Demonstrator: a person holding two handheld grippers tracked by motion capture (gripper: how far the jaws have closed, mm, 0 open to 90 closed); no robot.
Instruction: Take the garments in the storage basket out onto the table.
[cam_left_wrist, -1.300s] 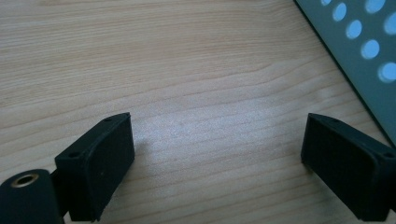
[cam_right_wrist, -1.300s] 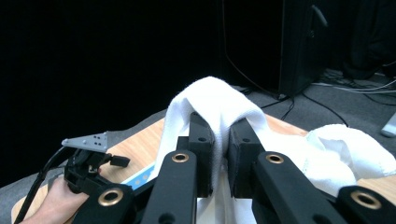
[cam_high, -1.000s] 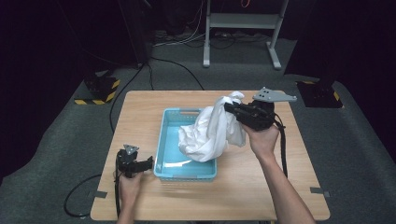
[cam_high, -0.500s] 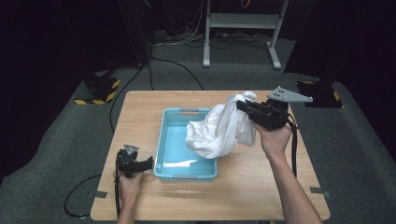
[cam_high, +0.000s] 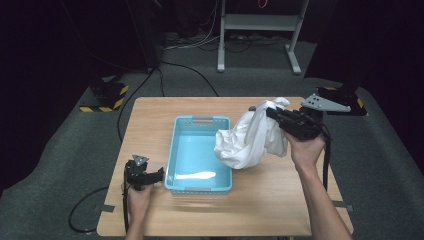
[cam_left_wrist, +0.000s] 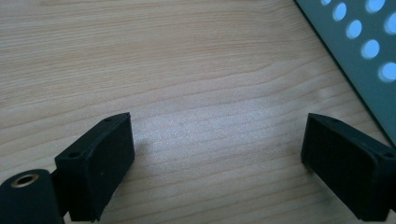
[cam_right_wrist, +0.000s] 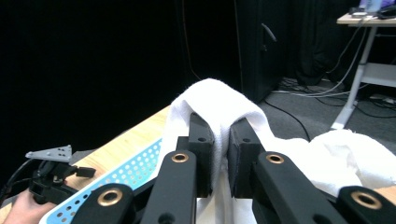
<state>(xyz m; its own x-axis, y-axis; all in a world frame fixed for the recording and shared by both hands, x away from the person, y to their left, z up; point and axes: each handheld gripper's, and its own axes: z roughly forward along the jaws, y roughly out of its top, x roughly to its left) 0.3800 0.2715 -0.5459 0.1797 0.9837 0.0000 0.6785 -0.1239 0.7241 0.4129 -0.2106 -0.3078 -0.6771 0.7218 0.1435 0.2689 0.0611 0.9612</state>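
Note:
A white towel (cam_high: 252, 140) hangs in the air from my right gripper (cam_high: 272, 112), whose jaws are shut on a fold of it near the top. In the right gripper view the towel (cam_right_wrist: 215, 100) is draped over the black pads (cam_right_wrist: 201, 140). Its lower end dangles over the right rim of the light-blue basket (cam_high: 172, 150) at the middle of the table. My left gripper (cam_high: 161, 174) rests on the wood just left of the basket's near corner. In the left gripper view its fingers (cam_left_wrist: 100, 161) stand wide open over bare wood, the basket's perforated wall (cam_left_wrist: 369, 56) at the upper right.
The wooden table (cam_high: 150, 120) has free room on the right half and along the front. Beyond it are dark floor, cables, a white desk frame (cam_high: 257, 30) and yellow-black striped floor plates (cam_high: 105, 97).
My right gripper has carried the towel to the right, so it now hangs over the basket's right rim instead of inside it. The left gripper has stayed where it was.

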